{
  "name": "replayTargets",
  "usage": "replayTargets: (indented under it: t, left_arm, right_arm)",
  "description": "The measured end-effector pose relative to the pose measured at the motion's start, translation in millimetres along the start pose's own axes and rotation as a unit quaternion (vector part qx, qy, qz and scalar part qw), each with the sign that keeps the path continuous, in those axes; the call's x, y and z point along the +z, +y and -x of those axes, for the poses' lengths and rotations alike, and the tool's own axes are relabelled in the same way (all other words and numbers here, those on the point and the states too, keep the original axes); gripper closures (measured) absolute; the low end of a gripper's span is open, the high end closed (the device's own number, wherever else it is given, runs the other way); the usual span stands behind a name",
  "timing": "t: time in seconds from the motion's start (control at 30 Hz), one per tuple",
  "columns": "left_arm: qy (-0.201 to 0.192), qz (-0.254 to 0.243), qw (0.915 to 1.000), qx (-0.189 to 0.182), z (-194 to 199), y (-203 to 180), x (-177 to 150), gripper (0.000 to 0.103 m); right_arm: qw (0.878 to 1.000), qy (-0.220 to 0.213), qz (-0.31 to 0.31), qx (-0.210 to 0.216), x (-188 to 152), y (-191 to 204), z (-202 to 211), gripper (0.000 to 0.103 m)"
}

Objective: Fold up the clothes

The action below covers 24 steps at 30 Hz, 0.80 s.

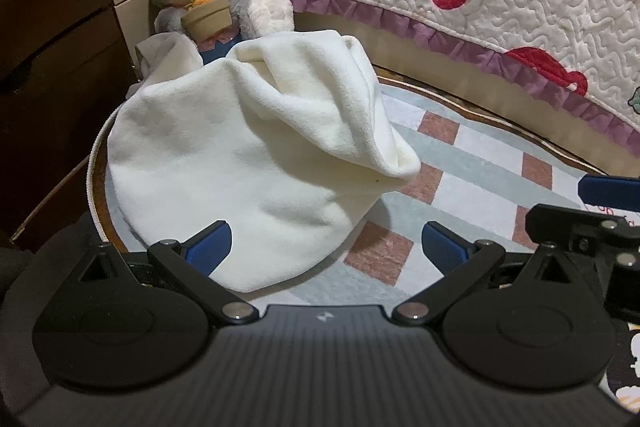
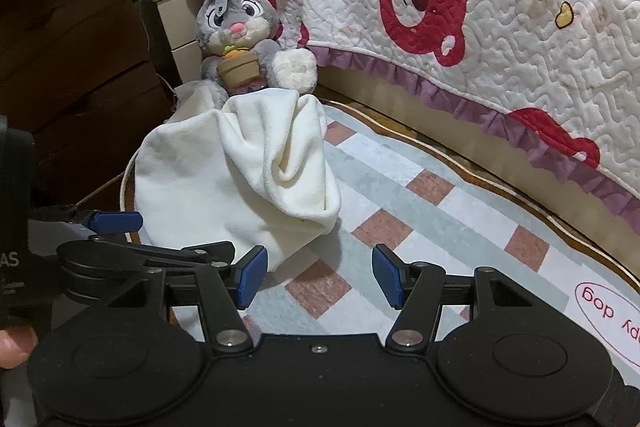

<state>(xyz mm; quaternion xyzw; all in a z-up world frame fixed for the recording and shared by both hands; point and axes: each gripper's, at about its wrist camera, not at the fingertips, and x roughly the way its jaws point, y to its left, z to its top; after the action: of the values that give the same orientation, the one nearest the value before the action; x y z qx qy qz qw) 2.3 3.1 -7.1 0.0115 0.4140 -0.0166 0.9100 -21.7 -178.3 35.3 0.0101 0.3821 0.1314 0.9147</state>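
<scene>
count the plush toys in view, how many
1: a grey plush rabbit sits against the quilt-covered bed, just behind the cream garment on the rug. Others may be hidden behind it.

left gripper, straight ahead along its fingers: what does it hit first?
Most likely the cream fleece garment. The left gripper is open and empty, angled down, with the garment's near hem lying between its fingers on the checked rug. Depth is unclear; it may meet rug at the hem's edge.

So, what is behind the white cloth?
A plush rabbit sits behind the white cloth, holding a small pot. Its lower body is hidden by the cloth.
</scene>
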Motion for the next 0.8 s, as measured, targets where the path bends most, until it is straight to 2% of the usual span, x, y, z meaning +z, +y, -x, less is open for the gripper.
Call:
replayTargets:
  t: [0.43, 0.8]
  left_arm:
    - [0.007, 0.010, 0.9998, -0.017, -7.0, 4.8, -2.1, 0.000]
    - [-0.018, 0.019, 0.9987, -0.043, -1.9, 10.1, -2.5, 0.000]
  right_arm:
    - [1.000, 0.005, -0.003, -0.003, -2.8, -1.3, -5.4, 0.039]
    - [1.000, 0.011, 0.008, -0.018, -4.1, 1.7, -10.6, 0.039]
